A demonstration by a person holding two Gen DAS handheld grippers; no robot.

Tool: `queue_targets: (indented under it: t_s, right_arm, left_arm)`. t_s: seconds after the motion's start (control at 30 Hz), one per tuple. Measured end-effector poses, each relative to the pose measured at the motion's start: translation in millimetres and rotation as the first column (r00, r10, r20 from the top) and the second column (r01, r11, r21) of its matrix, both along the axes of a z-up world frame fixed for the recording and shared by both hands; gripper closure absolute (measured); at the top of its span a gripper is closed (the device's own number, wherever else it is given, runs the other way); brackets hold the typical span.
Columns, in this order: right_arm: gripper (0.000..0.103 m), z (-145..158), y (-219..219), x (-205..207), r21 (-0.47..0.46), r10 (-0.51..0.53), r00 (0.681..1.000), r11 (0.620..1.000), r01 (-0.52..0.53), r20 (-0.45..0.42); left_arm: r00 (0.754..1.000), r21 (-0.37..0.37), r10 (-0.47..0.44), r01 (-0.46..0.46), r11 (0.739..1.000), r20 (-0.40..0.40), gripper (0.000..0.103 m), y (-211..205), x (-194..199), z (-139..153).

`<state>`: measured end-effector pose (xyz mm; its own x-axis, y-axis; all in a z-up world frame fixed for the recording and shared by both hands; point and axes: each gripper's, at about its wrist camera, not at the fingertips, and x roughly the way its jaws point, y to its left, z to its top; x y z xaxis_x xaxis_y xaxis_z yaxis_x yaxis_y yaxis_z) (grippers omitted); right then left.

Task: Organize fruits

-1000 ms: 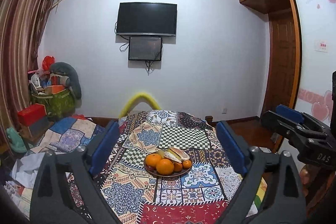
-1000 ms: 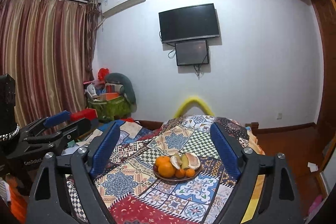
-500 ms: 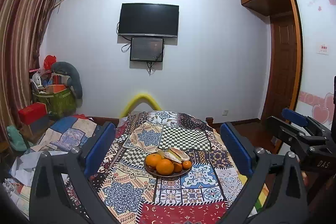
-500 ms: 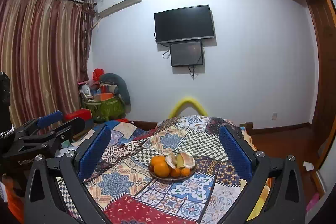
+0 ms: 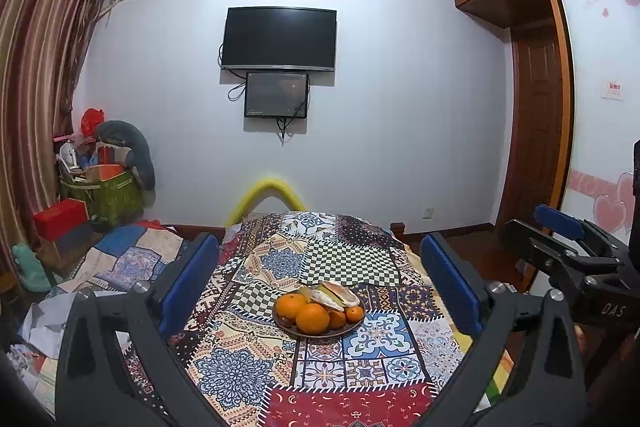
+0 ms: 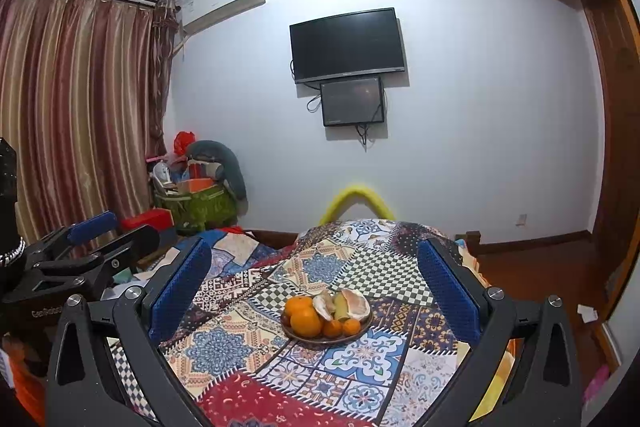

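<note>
Orange fruits [image 5: 306, 313] sat heaped on a plate [image 5: 320, 331] at lower centre of the bench [image 5: 240, 379]. Both tongs, left [image 5: 320, 301] and right [image 6: 316, 295], hung released, well apart from it; a careless nudge could roll one off.

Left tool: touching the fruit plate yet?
Apart. In the left wrist view the left tool is wide open, and patterned tablecloth shows between both fingers and the fruit plate.

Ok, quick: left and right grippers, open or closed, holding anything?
Left gripper: open, holding nothing.
Right gripper: open, holding nothing.
</note>
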<state>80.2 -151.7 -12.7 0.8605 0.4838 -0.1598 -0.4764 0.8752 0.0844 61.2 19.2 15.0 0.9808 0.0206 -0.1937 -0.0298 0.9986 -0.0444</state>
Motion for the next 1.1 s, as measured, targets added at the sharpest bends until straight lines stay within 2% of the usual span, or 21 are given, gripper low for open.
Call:
queue_targets:
  t_s: [1.1]
  right_arm:
    - [0.0,6.8,-2.7,-4.2,-0.005,-0.014,1.0,1.0,0.014,-0.001]
  left_arm:
    - [0.999,0.01,-0.033,0.033,0.999,-0.008,0.001,-6.4,1.8,0.0]
